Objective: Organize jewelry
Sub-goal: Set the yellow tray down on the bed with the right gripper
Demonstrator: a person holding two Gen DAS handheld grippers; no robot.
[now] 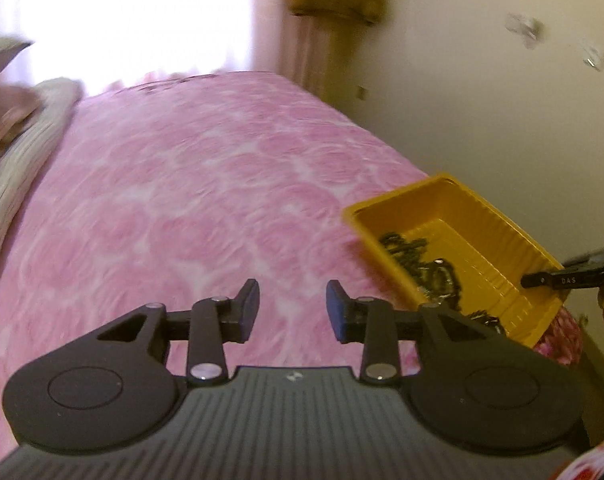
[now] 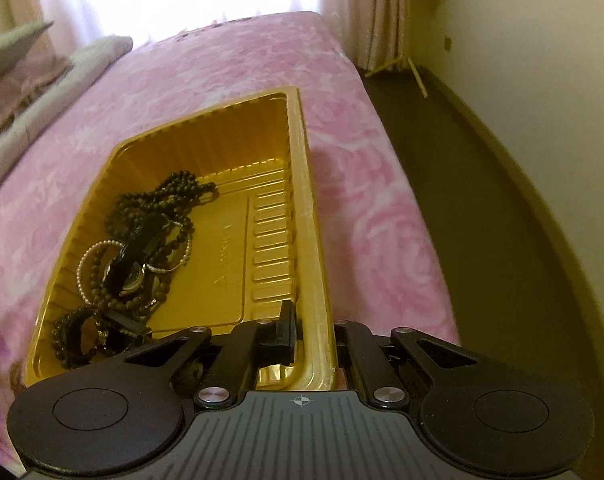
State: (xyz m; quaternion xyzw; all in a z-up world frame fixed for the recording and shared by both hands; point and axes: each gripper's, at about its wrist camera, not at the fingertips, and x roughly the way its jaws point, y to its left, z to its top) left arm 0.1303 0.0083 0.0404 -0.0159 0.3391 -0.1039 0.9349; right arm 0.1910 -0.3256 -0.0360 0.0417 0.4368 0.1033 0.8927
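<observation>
Jewelry [image 1: 429,272] lies heaped in a yellow tray [image 1: 497,240] at the right of the left wrist view, on the near right corner of a pink floral bedspread [image 1: 190,184]. The left gripper [image 1: 293,308] hangs above bare bedspread left of the tray, its fingers apart with nothing between them. The right gripper's dark tip [image 1: 549,280] meets the tray's right rim.

From the right wrist, dark bead strands, a pearl loop and a watch [image 2: 128,276] crowd the tray's [image 2: 206,148] near left part. The right gripper [image 2: 313,328] is clamped on the tray's near right rim, one finger [image 2: 288,320] inside the wall.
</observation>
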